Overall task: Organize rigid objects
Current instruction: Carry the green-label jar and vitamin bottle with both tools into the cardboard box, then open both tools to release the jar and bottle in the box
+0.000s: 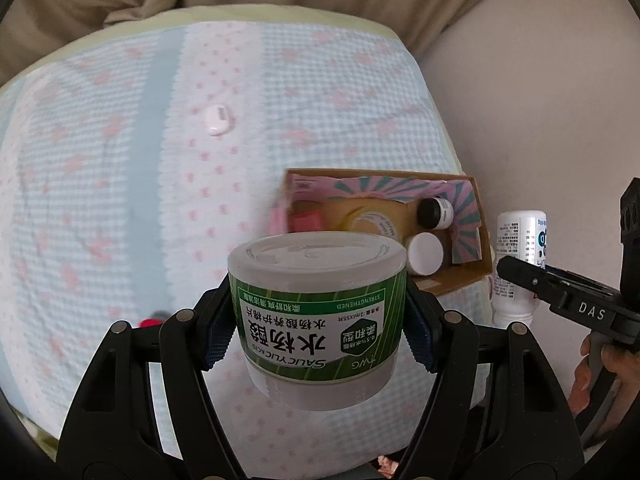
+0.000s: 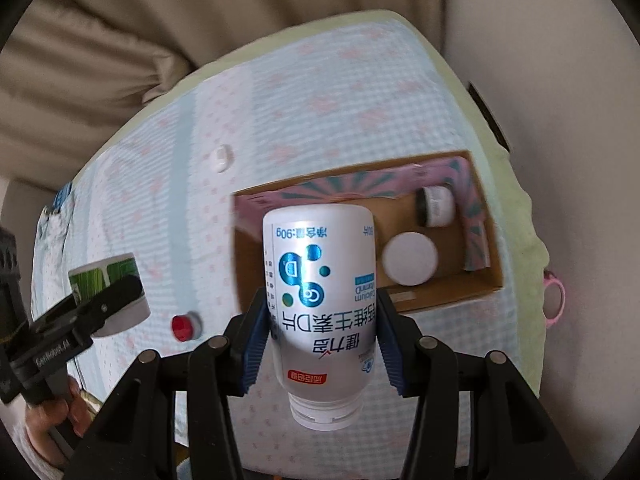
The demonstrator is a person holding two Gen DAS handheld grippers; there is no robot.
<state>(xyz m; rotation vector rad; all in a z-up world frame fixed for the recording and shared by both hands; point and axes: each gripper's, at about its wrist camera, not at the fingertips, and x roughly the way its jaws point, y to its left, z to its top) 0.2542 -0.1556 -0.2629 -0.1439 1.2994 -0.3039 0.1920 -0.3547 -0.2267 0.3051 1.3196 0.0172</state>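
My left gripper (image 1: 318, 320) is shut on a green-labelled salicylic acid jar (image 1: 318, 312), held upside down above the bed; the jar also shows in the right wrist view (image 2: 110, 288). My right gripper (image 2: 318, 340) is shut on a white calcium bottle (image 2: 320, 304), cap toward the camera; the bottle also shows in the left wrist view (image 1: 518, 256). Ahead lies an open cardboard box (image 2: 452, 294), also in the left wrist view (image 1: 460, 280), holding a white-lidded jar (image 2: 409, 258), a small black-capped bottle (image 2: 436, 206), a pink item (image 1: 306, 222) and a yellow-lidded tin (image 1: 372, 224).
The bed has a blue checked cover with pink flowers (image 1: 120, 160). A small white object (image 1: 216, 120) lies in its middle. A red-capped item (image 2: 184, 326) lies near the front. A pink ring (image 2: 554, 300) hangs at the bed's right side. Beige curtains hang behind.
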